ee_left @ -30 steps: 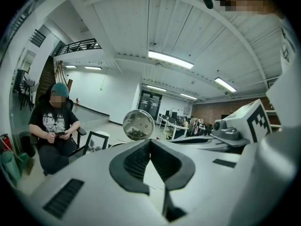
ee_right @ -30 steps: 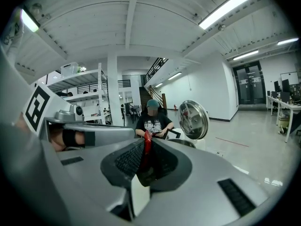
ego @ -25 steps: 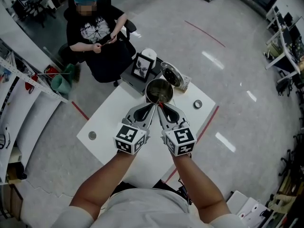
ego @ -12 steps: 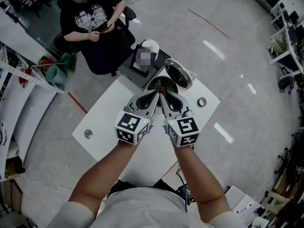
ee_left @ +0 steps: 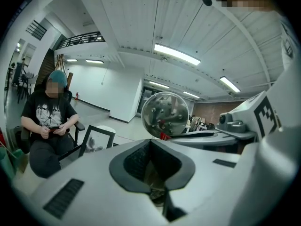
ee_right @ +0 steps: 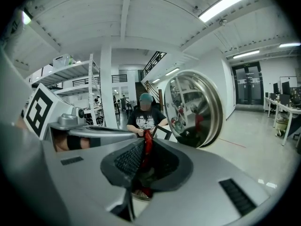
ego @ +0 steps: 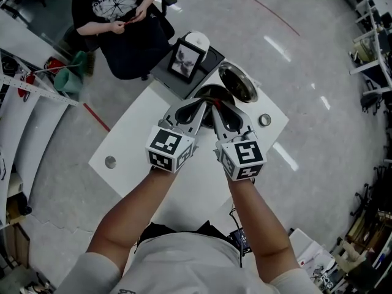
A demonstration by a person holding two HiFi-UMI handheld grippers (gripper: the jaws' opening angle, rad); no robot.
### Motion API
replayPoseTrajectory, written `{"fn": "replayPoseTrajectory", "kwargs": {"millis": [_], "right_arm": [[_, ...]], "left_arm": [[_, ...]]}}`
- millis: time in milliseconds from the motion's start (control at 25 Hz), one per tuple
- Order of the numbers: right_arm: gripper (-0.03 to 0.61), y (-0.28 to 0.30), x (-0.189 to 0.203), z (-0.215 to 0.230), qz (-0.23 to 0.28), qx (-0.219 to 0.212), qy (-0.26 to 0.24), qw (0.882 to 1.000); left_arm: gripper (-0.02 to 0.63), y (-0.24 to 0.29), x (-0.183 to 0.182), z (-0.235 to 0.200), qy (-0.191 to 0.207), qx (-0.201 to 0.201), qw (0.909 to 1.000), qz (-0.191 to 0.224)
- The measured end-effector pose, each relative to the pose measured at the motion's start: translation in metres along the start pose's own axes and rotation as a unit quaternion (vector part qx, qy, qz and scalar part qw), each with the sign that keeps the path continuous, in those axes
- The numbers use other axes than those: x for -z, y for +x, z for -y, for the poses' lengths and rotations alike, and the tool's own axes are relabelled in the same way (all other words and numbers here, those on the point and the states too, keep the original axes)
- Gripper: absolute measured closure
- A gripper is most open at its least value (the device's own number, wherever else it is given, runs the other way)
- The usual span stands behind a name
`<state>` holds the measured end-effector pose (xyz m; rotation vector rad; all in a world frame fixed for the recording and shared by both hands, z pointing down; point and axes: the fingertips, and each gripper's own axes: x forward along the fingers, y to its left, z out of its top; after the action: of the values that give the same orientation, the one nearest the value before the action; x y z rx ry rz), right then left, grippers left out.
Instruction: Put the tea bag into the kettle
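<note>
A steel kettle (ego: pixel 210 92) stands open at the far end of the white table (ego: pixel 138 149). Its shiny lid (ego: pixel 239 81) lies just to the right of it, and shows as a bright disc in both gripper views (ee_left: pixel 165 114) (ee_right: pixel 195 109). My two grippers are side by side with their tips over the kettle's mouth. My right gripper (ego: pixel 218 105) (ee_right: pixel 147 139) is shut on a red tea bag (ego: pixel 214 101) (ee_right: pixel 148 150), which hangs between its jaws. My left gripper (ego: pixel 203 105) (ee_left: pixel 150 143) has its jaws together; I see nothing held in them. The red bag (ee_left: pixel 163 135) shows just beyond its tip.
A framed picture (ego: pixel 184 62) and a white round object (ego: pixel 197 40) sit behind the kettle. A small ring (ego: pixel 264 120) lies near the table's right corner, a small round disc (ego: pixel 110 162) near its left edge. A seated person (ego: pixel 116 11) is beyond the table.
Both grippers have moved forward and down together, from just short of the kettle to over its mouth. The red tea bag stayed in the right gripper.
</note>
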<state>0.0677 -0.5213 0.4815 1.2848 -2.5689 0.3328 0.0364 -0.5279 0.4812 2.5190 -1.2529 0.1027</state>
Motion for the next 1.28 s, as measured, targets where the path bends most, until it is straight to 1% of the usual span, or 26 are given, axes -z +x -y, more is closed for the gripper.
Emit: {"fn": "replayPoseTrajectory", "kwargs": {"millis": [200,640,760,960,1080,1120,1280], "right_arm": [[0.519,0.003,0.0,0.002,-0.002,-0.005,0.001,1.0],[0.401,0.0,-0.005,-0.002,0.003,-0.004,-0.009,1.0],[0.39,0.0,-0.007,-0.003,0.004,-0.006,-0.007,1.0],[0.39,-0.002,-0.011,-0.005,0.006,-0.01,-0.006,1.0],[0.391,-0.011,-0.008,-0.01,0.004,-0.02,-0.009,1.0],[0.406,-0.015,-0.005,-0.011,0.002,-0.023,-0.009,1.0],[0.52,-0.023,-0.006,-0.021,0.003,-0.031,-0.015,0.999]], "left_arm": [[0.603,0.0,0.002,0.003,0.0,0.005,1.0,-0.001],[0.603,-0.005,-0.001,0.003,-0.008,0.002,0.9999,0.006],[0.603,-0.006,-0.003,0.001,-0.008,0.001,0.9999,0.007],[0.603,-0.011,-0.011,0.003,-0.001,0.0,0.9999,0.013],[0.603,-0.018,-0.008,0.01,0.0,-0.003,0.9999,0.014],[0.603,-0.019,-0.006,0.014,-0.002,-0.003,0.9999,0.013],[0.603,-0.028,-0.007,0.021,0.003,0.002,0.9999,0.014]]}}
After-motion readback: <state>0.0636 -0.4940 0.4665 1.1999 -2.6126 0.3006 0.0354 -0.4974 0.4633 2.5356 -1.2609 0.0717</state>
